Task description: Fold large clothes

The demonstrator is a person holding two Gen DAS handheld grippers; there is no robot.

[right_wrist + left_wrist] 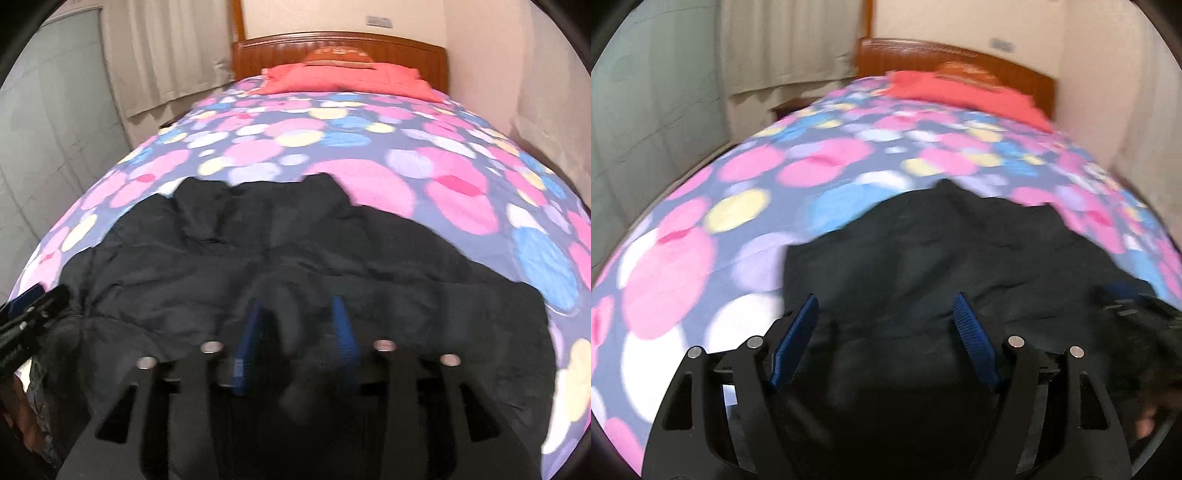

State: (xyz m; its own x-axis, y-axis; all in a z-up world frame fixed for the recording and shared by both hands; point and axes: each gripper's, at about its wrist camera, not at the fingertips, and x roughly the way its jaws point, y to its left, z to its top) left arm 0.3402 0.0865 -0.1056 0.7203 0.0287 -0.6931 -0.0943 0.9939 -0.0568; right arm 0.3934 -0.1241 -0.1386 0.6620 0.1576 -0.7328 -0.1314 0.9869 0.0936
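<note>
A large black padded jacket (923,258) lies spread on the bed; it fills the near half of the right wrist view (258,251) too. My left gripper (884,306) is open, its blue pads wide apart just above the jacket's near edge. My right gripper (301,314) has its blue pads closer together with a fold of black fabric (291,332) between them; the frame is blurred and the grip is unclear. The right gripper shows at the right edge of the left wrist view (1137,306), the left gripper at the left edge of the right wrist view (29,314).
The bed has a cover with pink, blue and yellow spots (332,147), a red pillow (343,79) and a wooden headboard (340,46) at the far end. Curtains (166,55) hang at the left, a wall (517,74) stands at the right.
</note>
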